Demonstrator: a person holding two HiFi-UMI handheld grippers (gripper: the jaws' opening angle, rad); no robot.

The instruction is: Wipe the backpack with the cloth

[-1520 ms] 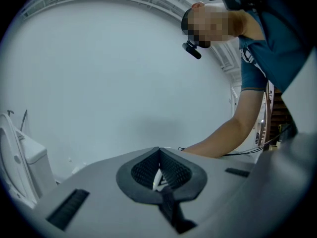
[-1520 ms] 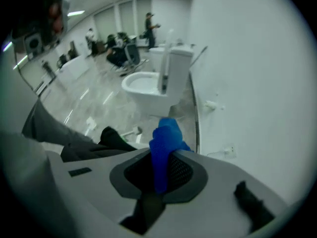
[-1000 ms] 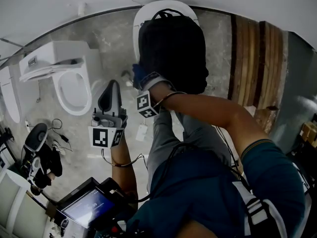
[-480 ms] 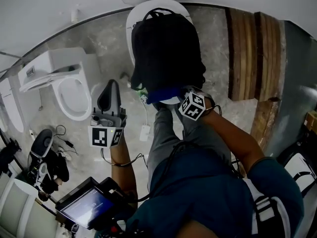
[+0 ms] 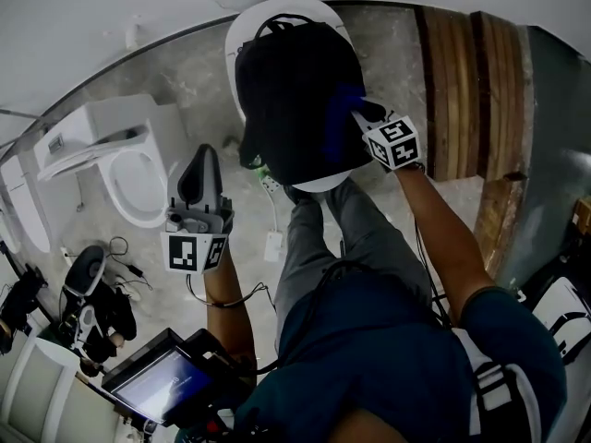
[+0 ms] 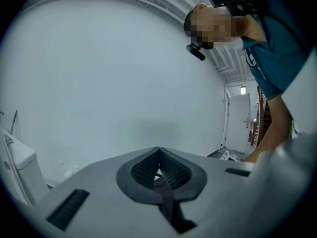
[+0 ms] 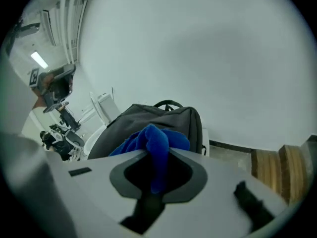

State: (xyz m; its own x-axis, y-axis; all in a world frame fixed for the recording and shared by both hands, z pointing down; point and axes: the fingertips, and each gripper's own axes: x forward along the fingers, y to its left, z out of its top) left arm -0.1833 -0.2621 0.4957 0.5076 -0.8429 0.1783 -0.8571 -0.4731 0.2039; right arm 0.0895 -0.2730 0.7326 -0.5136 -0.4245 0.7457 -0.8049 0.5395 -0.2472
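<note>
A black backpack (image 5: 300, 90) lies on a white round seat (image 5: 246, 26), its top handle toward the wall. My right gripper (image 5: 355, 116) is shut on a blue cloth (image 5: 343, 111) and presses it against the backpack's right side. In the right gripper view the blue cloth (image 7: 156, 145) bunches out between the jaws, with the backpack (image 7: 148, 120) just beyond it. My left gripper (image 5: 201, 178) is shut with nothing in it; it is held left of the backpack over the floor, and in the left gripper view it (image 6: 158, 170) points at a bare wall.
A white toilet (image 5: 125, 160) stands at the left. Wooden steps (image 5: 471, 90) lie at the right. A white tag on a cord (image 5: 271, 244) lies on the floor near my legs. A device with a screen (image 5: 157, 386) sits at the lower left.
My right gripper has swept the blue cloth from the backpack's lower left edge, along its bottom, up to its right side. The left gripper has barely moved.
</note>
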